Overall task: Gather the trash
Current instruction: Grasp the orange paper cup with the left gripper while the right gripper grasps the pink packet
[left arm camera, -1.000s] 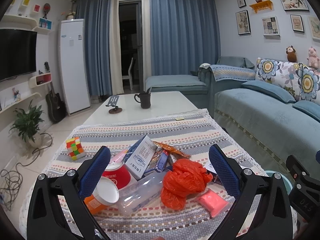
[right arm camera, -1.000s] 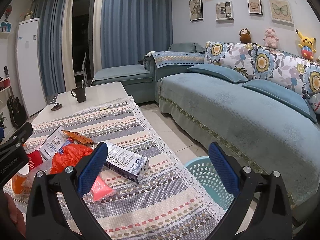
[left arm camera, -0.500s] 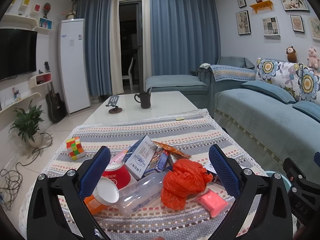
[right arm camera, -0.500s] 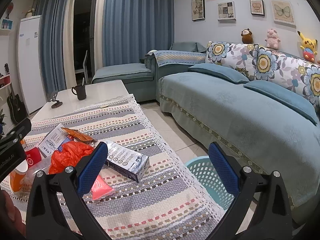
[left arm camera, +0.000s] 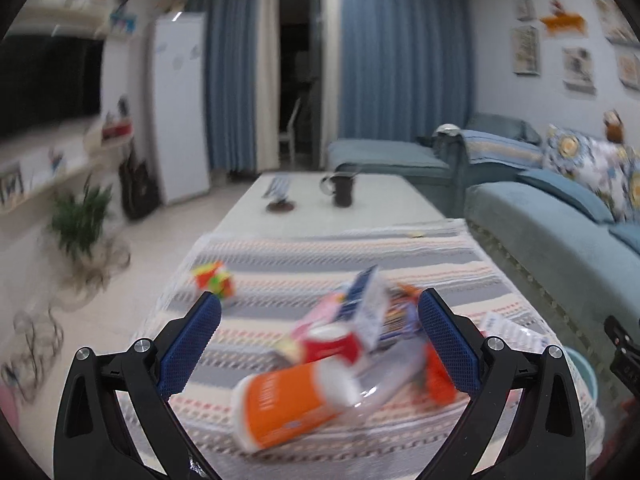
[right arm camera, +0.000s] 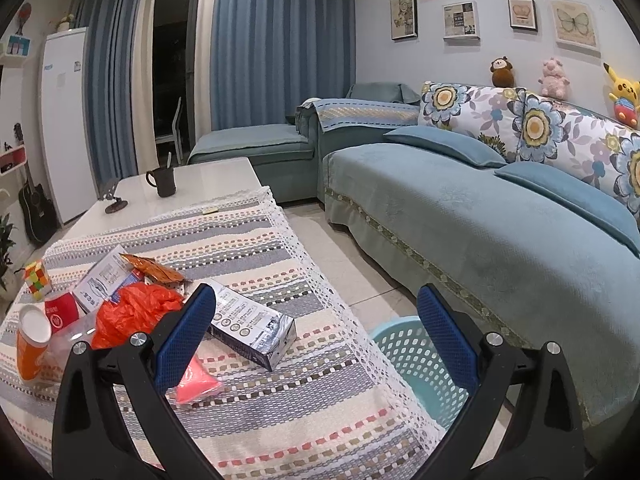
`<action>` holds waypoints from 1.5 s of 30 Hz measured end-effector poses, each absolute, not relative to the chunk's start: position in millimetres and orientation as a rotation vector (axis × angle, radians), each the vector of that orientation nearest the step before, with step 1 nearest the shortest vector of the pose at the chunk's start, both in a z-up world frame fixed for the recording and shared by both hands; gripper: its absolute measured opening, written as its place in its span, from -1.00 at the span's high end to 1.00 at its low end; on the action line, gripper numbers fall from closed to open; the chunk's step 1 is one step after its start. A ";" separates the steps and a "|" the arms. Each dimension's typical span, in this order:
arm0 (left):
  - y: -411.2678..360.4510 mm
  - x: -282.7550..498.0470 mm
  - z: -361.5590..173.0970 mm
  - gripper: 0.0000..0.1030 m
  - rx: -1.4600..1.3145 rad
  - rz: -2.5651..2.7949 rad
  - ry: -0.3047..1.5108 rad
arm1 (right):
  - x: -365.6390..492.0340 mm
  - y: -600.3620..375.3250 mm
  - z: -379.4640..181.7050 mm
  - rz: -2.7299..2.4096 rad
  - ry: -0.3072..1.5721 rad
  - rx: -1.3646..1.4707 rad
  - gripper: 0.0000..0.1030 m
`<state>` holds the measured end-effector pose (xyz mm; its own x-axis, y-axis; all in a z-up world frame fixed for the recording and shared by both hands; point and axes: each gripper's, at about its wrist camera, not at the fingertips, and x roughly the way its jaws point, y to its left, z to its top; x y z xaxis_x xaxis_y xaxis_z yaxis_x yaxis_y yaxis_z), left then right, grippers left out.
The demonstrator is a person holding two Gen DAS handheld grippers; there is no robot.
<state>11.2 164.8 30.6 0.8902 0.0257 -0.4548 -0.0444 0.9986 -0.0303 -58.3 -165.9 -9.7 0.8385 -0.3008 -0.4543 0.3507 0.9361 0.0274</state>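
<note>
step: reach for trash | left gripper spread wide, empty | right gripper spread wide, empty | orange cup lay on its side between the left fingers, near the palm | long axis across the fingers, mouth toward left finger | advice: turn the wrist, clamp across cup's width; basket waited by right finger
</note>
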 end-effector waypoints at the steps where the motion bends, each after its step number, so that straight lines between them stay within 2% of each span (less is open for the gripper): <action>1: 179.3 13.1 27.3 -0.85 -0.069 0.040 0.490 | -56.4 -166.0 -10.8 -0.337 0.464 0.107 -0.85; 3: 200.7 16.5 20.9 -0.85 -0.100 0.047 0.521 | -49.9 -166.9 -14.9 -0.292 0.472 0.115 -0.82; 7: 231.2 24.3 -1.8 -0.85 -0.157 0.036 0.604 | -31.6 -166.0 -26.0 -0.223 0.515 0.125 -0.35; 9: 233.9 27.9 -17.4 -0.85 -0.164 -0.015 0.654 | -21.8 -167.1 -33.2 -0.197 0.540 0.131 -0.27; 13: 228.6 22.3 -40.6 -0.83 -0.157 -0.068 0.717 | -11.0 -172.6 -45.9 -0.210 0.589 0.138 -0.27; 21: 186.2 36.8 -45.6 -0.85 -0.126 -0.064 0.737 | -11.6 -166.4 -56.2 -0.201 0.625 0.136 -0.27; 24: 176.6 34.1 -56.5 -0.71 -0.038 -0.013 0.775 | -14.8 -160.7 -54.1 -0.188 0.621 0.123 -0.27; 36: 230.5 -36.0 -78.4 -0.66 0.003 0.023 0.878 | -25.0 -152.9 -53.1 -0.155 0.630 0.144 -0.27; 39: 239.0 -44.9 -83.4 -0.67 -0.066 -0.061 0.904 | -21.8 -154.2 -55.5 -0.156 0.639 0.138 -0.27; 42: 233.7 -42.2 -80.6 -0.82 -0.125 -0.128 0.892 | -18.0 -155.9 -58.0 -0.132 0.651 0.141 -0.27; 45: 231.7 -18.8 -83.5 -0.83 -0.202 -0.116 0.898 | -14.6 -152.6 -61.8 -0.060 0.676 0.152 -0.28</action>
